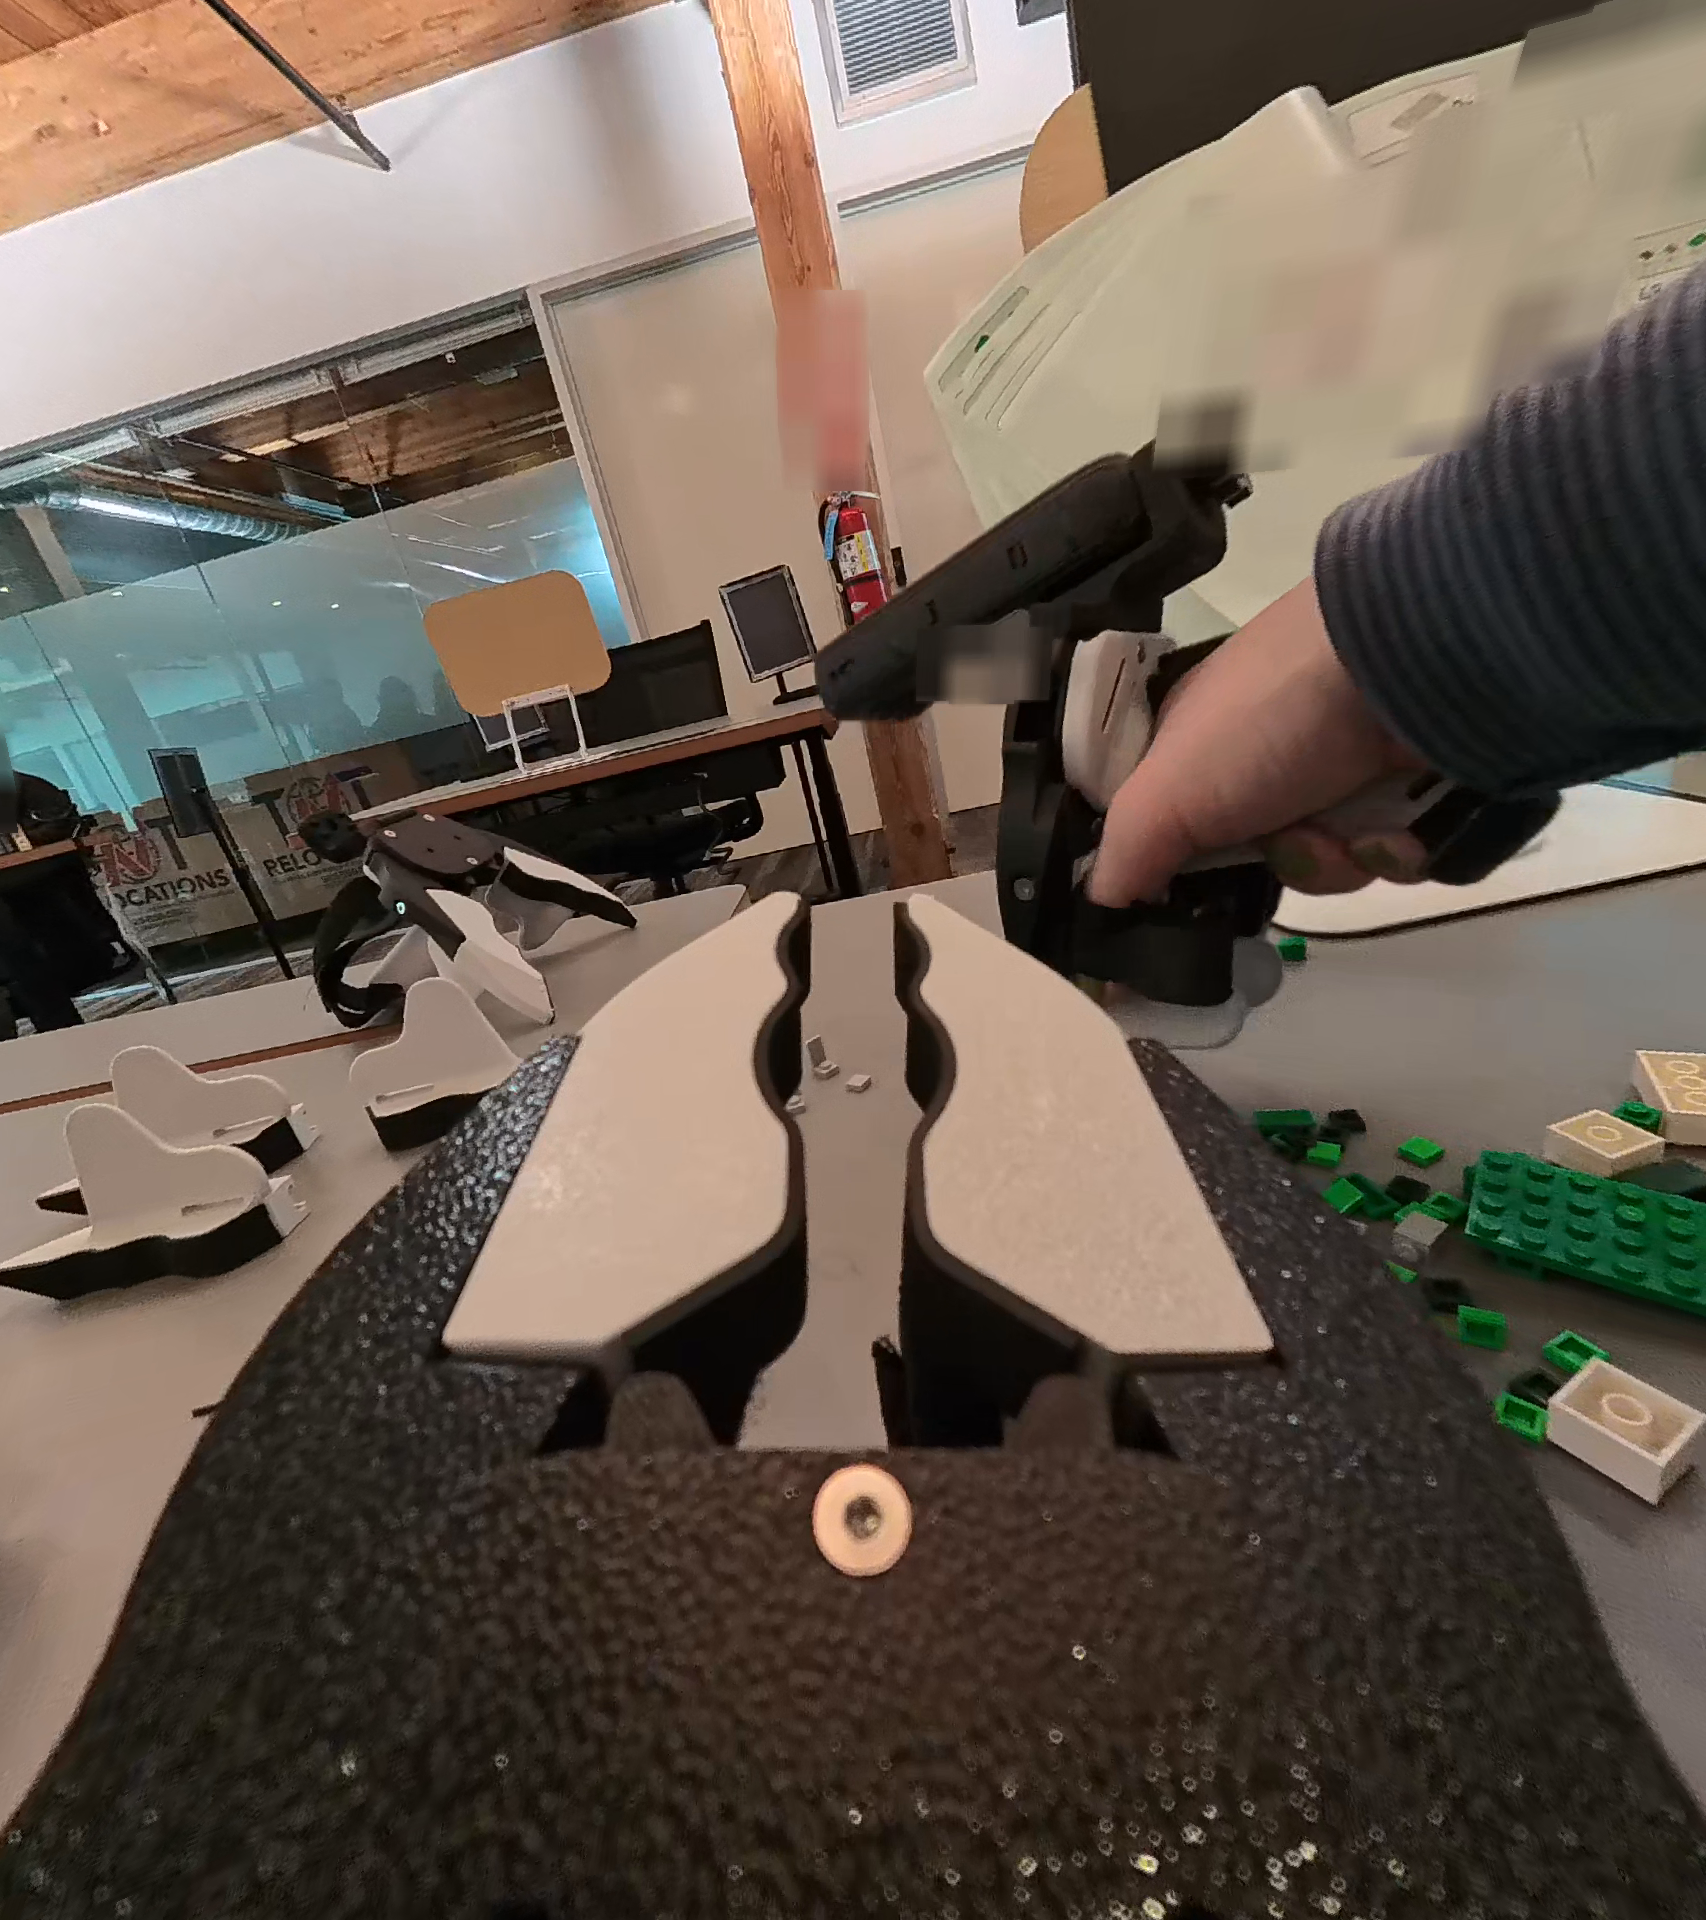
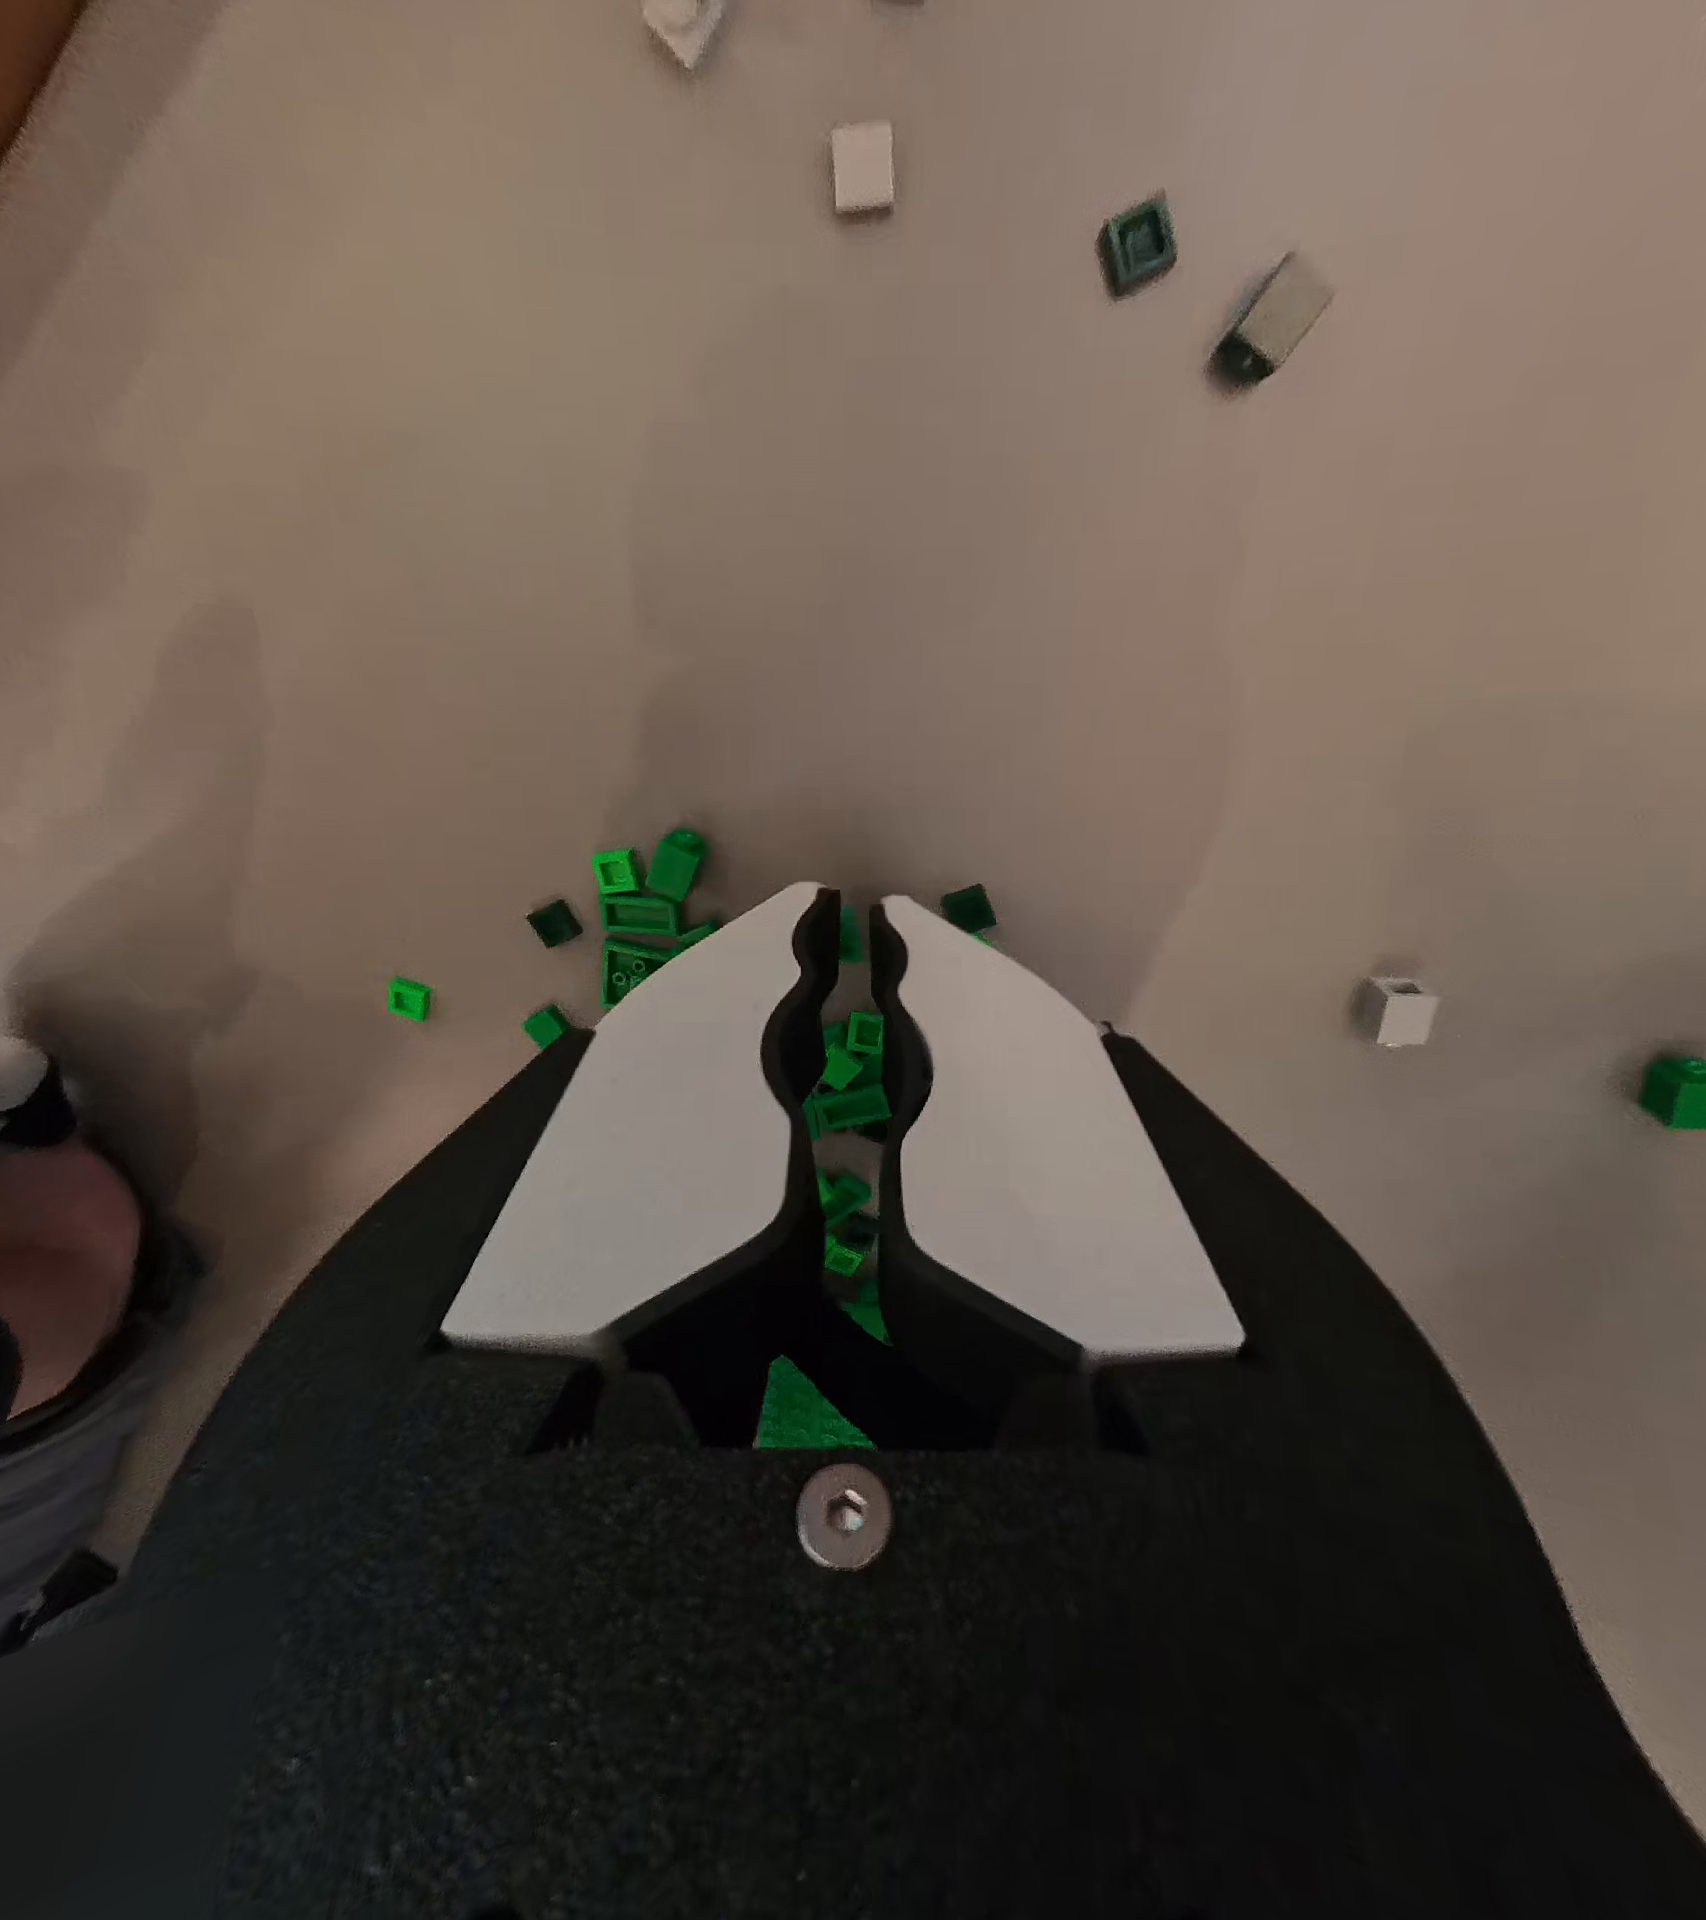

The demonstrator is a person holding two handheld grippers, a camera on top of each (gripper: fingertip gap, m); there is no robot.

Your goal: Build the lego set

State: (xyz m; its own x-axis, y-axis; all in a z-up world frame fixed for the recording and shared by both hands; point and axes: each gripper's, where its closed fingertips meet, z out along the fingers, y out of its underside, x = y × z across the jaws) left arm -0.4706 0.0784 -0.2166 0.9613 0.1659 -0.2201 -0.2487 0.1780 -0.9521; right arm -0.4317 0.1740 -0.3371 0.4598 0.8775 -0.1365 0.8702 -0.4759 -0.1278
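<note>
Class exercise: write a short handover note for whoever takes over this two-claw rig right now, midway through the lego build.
Left claw: open, empty, held level above the table, away from the bricks.
Right claw: nearly closed with a narrow gap, pointing down over the small green pieces; whether it grips one cannot be told.
Parts: long green plate lies flat on the table; white bricks and another white brick lie loose around it; grey and dark green pieces are scattered farther off.
Done: nothing visibly assembled.
Left: pick pieces and build onto the plate.
</note>
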